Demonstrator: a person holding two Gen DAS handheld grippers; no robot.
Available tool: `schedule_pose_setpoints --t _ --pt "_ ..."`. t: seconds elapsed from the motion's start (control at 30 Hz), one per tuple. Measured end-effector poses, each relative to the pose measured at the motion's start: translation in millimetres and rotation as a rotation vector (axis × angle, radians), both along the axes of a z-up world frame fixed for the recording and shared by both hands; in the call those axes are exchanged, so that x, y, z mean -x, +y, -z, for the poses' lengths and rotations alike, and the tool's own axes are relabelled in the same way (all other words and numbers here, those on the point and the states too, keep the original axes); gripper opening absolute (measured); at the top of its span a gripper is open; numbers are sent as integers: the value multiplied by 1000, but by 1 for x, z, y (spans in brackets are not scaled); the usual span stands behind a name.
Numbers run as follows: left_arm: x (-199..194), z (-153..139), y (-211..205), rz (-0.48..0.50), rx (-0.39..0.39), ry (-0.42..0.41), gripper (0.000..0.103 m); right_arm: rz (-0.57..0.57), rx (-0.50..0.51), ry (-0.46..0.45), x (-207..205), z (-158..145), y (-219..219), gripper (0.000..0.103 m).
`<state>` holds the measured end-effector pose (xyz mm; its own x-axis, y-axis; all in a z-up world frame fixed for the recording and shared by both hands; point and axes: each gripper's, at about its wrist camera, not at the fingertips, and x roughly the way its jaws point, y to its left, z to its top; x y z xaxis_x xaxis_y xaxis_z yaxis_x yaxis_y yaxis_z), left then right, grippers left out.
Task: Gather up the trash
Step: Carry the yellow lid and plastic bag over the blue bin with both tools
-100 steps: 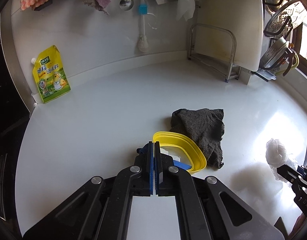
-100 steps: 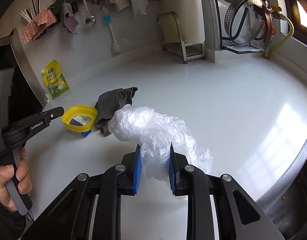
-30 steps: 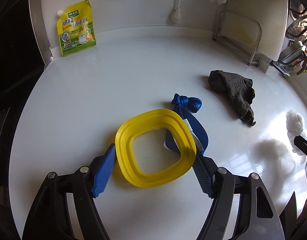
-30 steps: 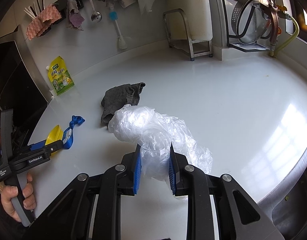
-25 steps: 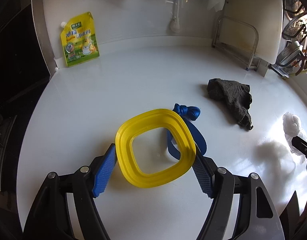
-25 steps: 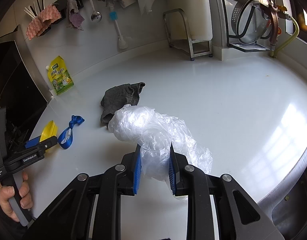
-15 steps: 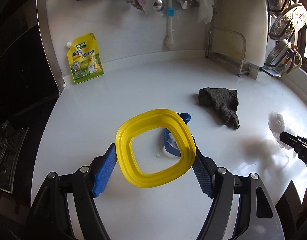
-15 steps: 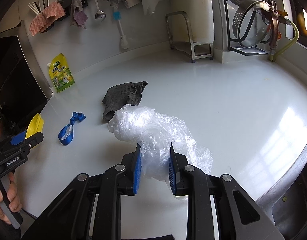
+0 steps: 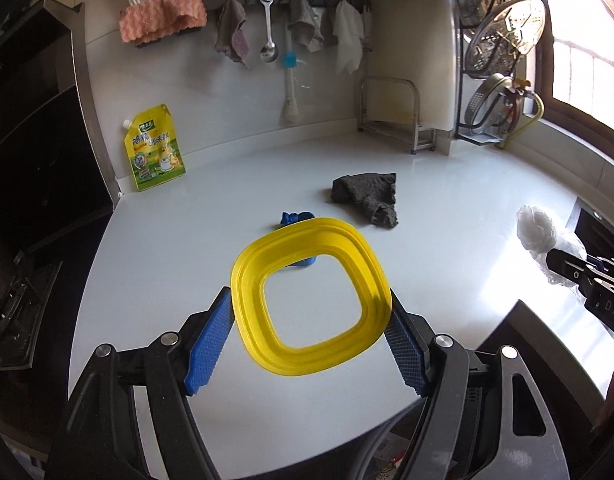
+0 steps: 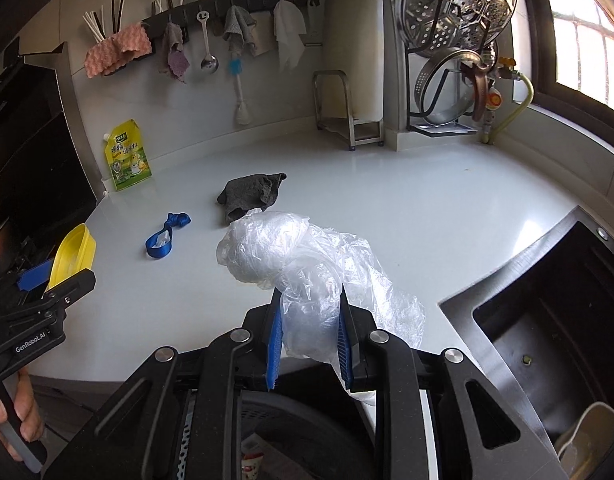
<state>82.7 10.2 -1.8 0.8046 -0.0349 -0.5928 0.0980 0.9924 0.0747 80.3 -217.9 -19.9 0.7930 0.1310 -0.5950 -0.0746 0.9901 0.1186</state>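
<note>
White glossy tabletop [image 9: 227, 208]: smooth, curved edge, kitchen wall behind.
Left hand-held gripper [image 9: 309, 332]: clamps yellow square plastic ring [image 9: 311, 300].
Right hand-held gripper [image 10: 309, 336]: pinches crumpled clear plastic bag [image 10: 291, 256].

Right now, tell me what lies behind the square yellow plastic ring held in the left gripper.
The knotted blue strap lies behind the yellow ring on the white countertop; the ring's rim covers its middle.

White lettering "GenRobot.AI" runs along the black plastic body of the left claw [image 10: 53, 280]. The yellow-green stand-up spout pouch [image 9: 155, 149] against the wall carries red Chinese characters, too small to read.
</note>
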Motion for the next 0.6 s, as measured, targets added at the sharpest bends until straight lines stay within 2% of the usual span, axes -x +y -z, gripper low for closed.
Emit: schedule_pose_setpoints --t 0.07,0.3,0.6 --pt "14 -1 -5 18 2 -8 71 19 23 -13 19 -2 1 22" --pt "60 5 -21 71 -3 -17 71 45 14 -11 85 4 -1 22" --pt "107 31 -31 113 17 43 71 89 5 34 144 34 -2 22"
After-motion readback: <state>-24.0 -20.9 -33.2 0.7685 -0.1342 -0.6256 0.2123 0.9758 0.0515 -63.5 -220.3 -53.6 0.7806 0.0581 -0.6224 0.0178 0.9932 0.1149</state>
